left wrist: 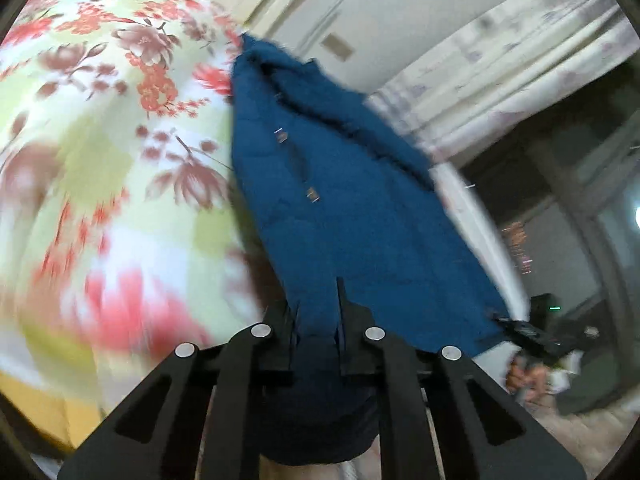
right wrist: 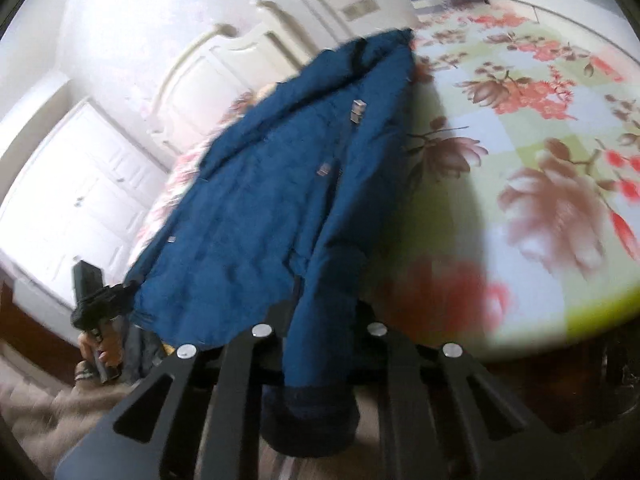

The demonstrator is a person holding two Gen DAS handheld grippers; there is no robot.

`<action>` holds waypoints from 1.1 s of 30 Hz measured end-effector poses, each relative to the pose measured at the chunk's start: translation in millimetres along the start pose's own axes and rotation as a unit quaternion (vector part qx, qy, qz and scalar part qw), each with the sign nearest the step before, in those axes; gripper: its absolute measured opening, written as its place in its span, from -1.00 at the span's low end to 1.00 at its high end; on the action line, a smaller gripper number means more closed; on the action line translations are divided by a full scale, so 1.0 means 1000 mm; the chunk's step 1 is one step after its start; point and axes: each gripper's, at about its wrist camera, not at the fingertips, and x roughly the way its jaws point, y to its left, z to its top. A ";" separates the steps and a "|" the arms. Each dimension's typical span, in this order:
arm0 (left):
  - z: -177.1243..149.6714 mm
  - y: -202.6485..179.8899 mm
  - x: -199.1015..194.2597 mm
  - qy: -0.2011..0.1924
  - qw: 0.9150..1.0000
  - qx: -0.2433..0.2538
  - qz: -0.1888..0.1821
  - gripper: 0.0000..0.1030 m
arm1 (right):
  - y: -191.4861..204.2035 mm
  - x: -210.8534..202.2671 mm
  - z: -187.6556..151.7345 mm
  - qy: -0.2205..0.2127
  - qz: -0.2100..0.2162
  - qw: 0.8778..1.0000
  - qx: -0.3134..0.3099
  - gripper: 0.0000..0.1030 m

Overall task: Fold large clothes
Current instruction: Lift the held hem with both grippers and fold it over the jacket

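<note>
Bedspread: a floral bedspread (left wrist: 100, 140) in red, brown and pale green covers the bed and fills the left of the left wrist view; much of it is blurred.
Coat: a large blue padded coat (left wrist: 340, 200) lies stretched over the bed's edge, its far end up on the bedspread, its near end drawn toward the cameras. Small metal fasteners show along its front.
Left claw: the left claw (left wrist: 318, 320) has its fingers pressed together on a fold of the coat's near edge; cloth hangs below the fingers.
Right claw: seen at the right edge of the left wrist view as a dark shape, the right claw (right wrist: 320, 312) is pinching the coat's sleeve, whose dark cuff (right wrist: 308, 420) droops beneath it.
Hand: a hand (right wrist: 98, 350) grips the left claw's handle at the lower left of the right wrist view.
Headboard: a white headboard (right wrist: 208, 76) stands behind the coat.
Curtain: a pale curtain (left wrist: 500, 60) hangs at the upper right of the left wrist view, beside a dark window.
</note>
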 end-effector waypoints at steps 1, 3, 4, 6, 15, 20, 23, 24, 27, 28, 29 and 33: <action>-0.007 -0.001 -0.011 -0.003 1.000 -0.003 -0.015 -0.82 | 0.004 -0.013 -0.008 0.001 0.009 1.000 -0.009 -0.74; -0.029 0.000 -0.041 -0.013 0.998 -0.019 -0.051 -0.82 | 0.013 -0.039 -0.028 0.005 0.025 0.999 -0.022 -0.74; -0.040 0.003 -0.055 -0.019 0.997 -0.032 -0.073 -0.82 | 0.017 -0.051 -0.039 0.006 0.031 0.999 -0.026 -0.74; -0.051 0.007 -0.071 -0.040 0.992 -0.052 -0.103 -0.82 | 0.025 -0.061 -0.052 0.002 0.035 0.999 -0.029 -0.74; 0.053 -0.025 -0.058 -0.132 0.967 -0.065 -0.210 -0.82 | 0.060 -0.045 0.038 -0.048 0.084 0.995 -0.021 -0.74; 0.140 -0.033 -0.031 -0.153 0.970 -0.088 -0.169 -0.82 | 0.077 0.000 0.115 -0.045 0.084 0.995 0.006 -0.74; 0.136 -0.041 -0.015 -0.087 0.987 -0.047 -0.129 -0.81 | 0.081 0.007 0.118 -0.053 0.073 0.996 -0.004 -0.73; 0.124 -0.042 -0.016 -0.064 0.992 -0.021 -0.102 -0.81 | 0.078 0.002 0.109 -0.056 0.075 0.996 -0.009 -0.73; 0.069 -0.023 -0.031 -0.002 0.999 0.009 -0.051 -0.64 | 0.063 -0.015 0.076 -0.062 0.070 0.996 -0.005 -0.73; 0.053 -0.010 -0.034 0.012 0.999 0.001 -0.043 -0.64 | 0.056 -0.020 0.067 -0.064 0.071 0.995 -0.001 -0.73; 0.036 0.001 -0.040 0.024 0.999 -0.007 -0.040 -0.64 | 0.049 -0.027 0.056 -0.067 0.071 0.995 0.004 -0.73; -0.038 0.050 -0.059 0.061 0.996 -0.060 -0.027 -0.64 | 0.020 -0.049 0.020 -0.068 0.050 0.996 0.027 -0.72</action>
